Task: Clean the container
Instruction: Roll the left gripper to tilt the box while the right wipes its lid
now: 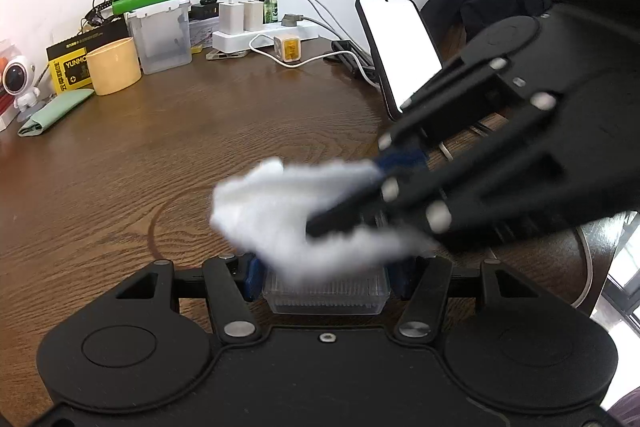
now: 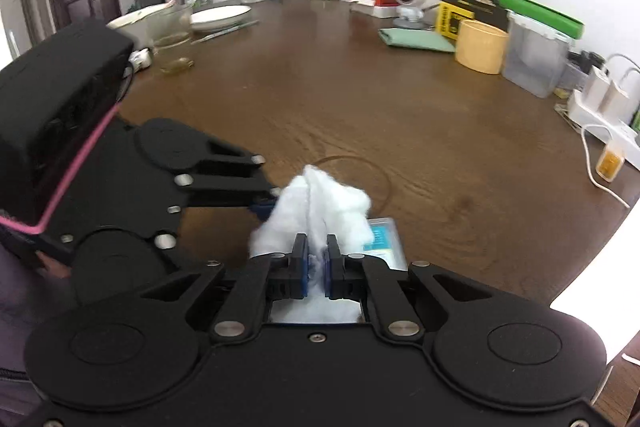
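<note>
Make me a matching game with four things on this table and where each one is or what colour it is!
Things:
1. cup
2. white cloth
3. clear container
4. phone

Descriptions:
A. held in the left gripper
B. yellow
C. propped up, screen lit white
D. pinched in the right gripper

Pairs: 1-B, 2-D, 3-A, 4-C

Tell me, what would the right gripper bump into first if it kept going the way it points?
Probably the clear container. The right gripper is shut on a white cloth that lies right over it, so the cloth would press down first, though depth is hard to judge.
</note>
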`<action>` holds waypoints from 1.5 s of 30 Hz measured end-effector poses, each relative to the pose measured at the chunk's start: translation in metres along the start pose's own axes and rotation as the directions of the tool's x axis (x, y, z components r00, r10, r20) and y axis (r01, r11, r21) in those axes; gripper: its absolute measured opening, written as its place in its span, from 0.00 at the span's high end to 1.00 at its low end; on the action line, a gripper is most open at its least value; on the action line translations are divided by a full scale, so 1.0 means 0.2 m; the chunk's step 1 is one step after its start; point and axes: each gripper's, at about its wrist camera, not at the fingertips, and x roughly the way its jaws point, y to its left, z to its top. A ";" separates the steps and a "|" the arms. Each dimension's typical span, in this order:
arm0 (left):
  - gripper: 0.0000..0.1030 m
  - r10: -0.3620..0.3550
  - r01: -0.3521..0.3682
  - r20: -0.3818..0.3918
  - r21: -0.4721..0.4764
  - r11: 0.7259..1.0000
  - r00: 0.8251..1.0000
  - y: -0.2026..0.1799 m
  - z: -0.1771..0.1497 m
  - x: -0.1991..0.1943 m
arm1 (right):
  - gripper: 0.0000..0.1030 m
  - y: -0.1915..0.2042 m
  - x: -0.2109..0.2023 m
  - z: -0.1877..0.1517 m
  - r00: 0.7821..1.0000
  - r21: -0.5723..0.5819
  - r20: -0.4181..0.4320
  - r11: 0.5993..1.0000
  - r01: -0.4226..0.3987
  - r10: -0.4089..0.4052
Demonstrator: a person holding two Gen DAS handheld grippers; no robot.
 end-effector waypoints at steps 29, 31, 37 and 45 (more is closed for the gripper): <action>0.45 0.050 -0.052 -0.046 -0.030 0.998 0.998 0.06 0.07 0.05 | 0.93 -0.13 -0.10 -0.08 0.958 -0.483 0.284 0.868 0.115 0.032; 0.45 0.050 -0.052 -0.044 -0.030 0.998 0.998 0.05 0.06 0.04 | 0.93 -0.15 -0.08 -0.09 0.967 -0.431 0.248 0.900 0.063 0.051; 0.45 0.053 -0.055 -0.039 -0.030 0.998 0.998 0.01 0.04 0.02 | 0.94 -0.08 -0.10 -0.03 0.968 -0.341 0.159 0.931 -0.131 0.194; 0.44 0.072 -0.071 0.014 -0.043 0.997 0.997 -0.03 -0.01 -0.01 | 0.94 -0.10 -0.05 -0.02 0.993 -0.318 0.061 0.945 -0.074 0.098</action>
